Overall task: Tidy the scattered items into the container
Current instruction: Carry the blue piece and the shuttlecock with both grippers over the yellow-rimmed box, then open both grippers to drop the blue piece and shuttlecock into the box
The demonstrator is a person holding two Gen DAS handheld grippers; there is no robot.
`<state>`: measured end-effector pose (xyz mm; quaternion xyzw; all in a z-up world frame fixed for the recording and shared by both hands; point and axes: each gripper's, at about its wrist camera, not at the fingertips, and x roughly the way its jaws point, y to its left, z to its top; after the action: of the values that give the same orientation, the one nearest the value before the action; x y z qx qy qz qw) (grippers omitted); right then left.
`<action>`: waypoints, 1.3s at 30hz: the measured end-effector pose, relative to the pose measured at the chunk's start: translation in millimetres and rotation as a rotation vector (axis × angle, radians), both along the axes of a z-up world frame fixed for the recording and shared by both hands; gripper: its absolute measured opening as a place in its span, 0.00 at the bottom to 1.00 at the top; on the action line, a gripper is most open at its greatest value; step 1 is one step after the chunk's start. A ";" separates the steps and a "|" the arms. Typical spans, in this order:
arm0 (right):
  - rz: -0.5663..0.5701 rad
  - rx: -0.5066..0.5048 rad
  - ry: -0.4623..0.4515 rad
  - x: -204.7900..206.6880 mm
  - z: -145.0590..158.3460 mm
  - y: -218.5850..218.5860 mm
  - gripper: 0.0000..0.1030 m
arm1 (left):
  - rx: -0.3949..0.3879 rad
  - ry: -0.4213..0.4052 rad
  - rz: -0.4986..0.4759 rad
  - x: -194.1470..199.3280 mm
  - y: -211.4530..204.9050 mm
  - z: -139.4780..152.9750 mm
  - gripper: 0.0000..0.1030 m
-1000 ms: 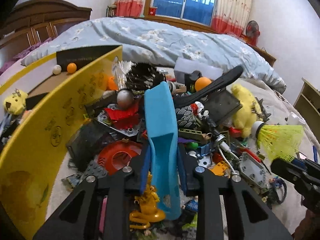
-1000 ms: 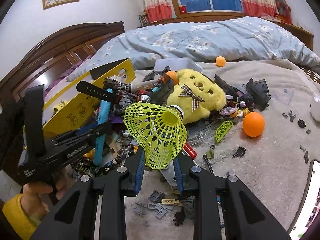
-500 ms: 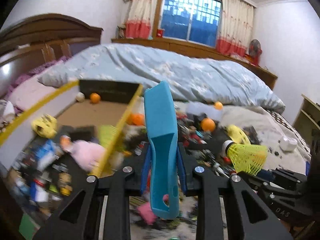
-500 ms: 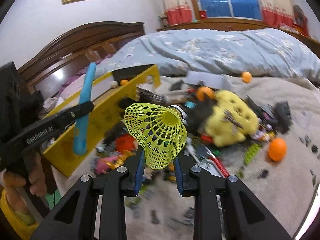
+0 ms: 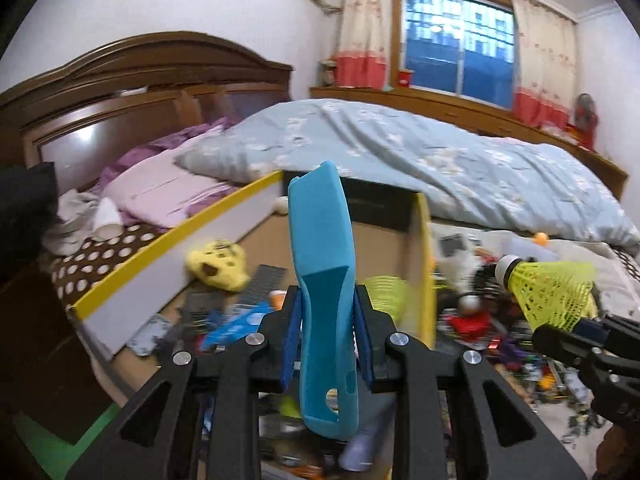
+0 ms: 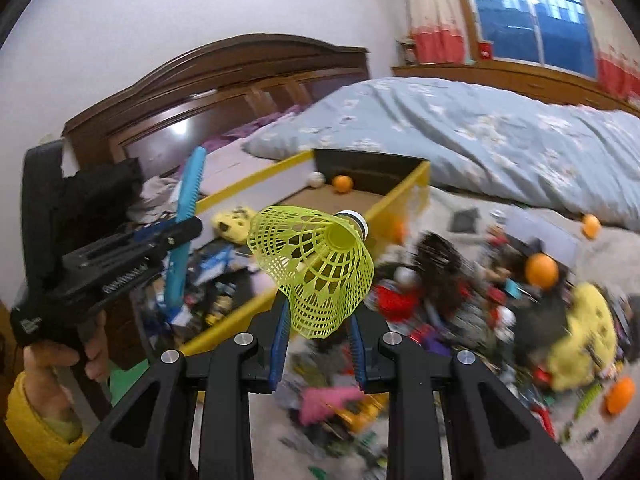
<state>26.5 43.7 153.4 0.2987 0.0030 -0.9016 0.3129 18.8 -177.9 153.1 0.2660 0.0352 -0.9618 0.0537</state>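
Left tongs point(image 5: 327, 338) clamp a blue comb point(image 5: 324, 256); right tongs point(image 6: 318, 342) clamp a yellow shuttlecock point(image 6: 316, 268); only the right view shows an orange ball point(image 6: 343, 183) inside the yellow box point(image 6: 400, 196).

White-walled bedroom point(image 5: 120, 4), dark wooden headboard point(image 5: 132, 92) at nine o'clock, curtained window point(image 5: 456, 44) at one o'clock.

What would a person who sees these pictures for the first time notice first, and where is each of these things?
The eye falls first on the blue plastic piece, clamped upright in the left gripper over the yellow-edged box. Next comes the neon yellow shuttlecock, gripped by its skirt in the right gripper. To the right of the box, a heap of scattered toys covers the bed, with a yellow plush toy at the far right.
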 end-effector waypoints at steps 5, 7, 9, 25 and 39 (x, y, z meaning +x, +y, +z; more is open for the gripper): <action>0.064 0.018 -0.032 -16.2 -6.6 -44.6 0.26 | -0.025 -0.036 0.078 -10.7 -32.8 -13.6 0.24; 0.085 0.024 -0.056 -24.1 -12.2 -61.5 0.26 | -0.021 -0.050 0.092 -15.4 -44.3 -18.9 0.24; 0.102 0.033 -0.082 -31.4 -18.0 -74.7 0.26 | -0.022 -0.066 0.105 -19.9 -53.3 -23.8 0.25; 0.076 0.049 -0.126 -54.4 -30.3 -101.9 0.42 | -0.047 -0.065 0.191 -27.0 -66.9 -31.3 0.75; 0.048 -0.015 -0.096 -28.3 -10.1 -66.4 0.42 | -0.037 -0.047 0.158 -4.9 -36.8 -14.4 0.75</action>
<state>-1.8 -22.7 143.2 0.3393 -0.0116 -0.8785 0.3362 13.9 -214.7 138.7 0.2838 0.0369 -0.9486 0.1352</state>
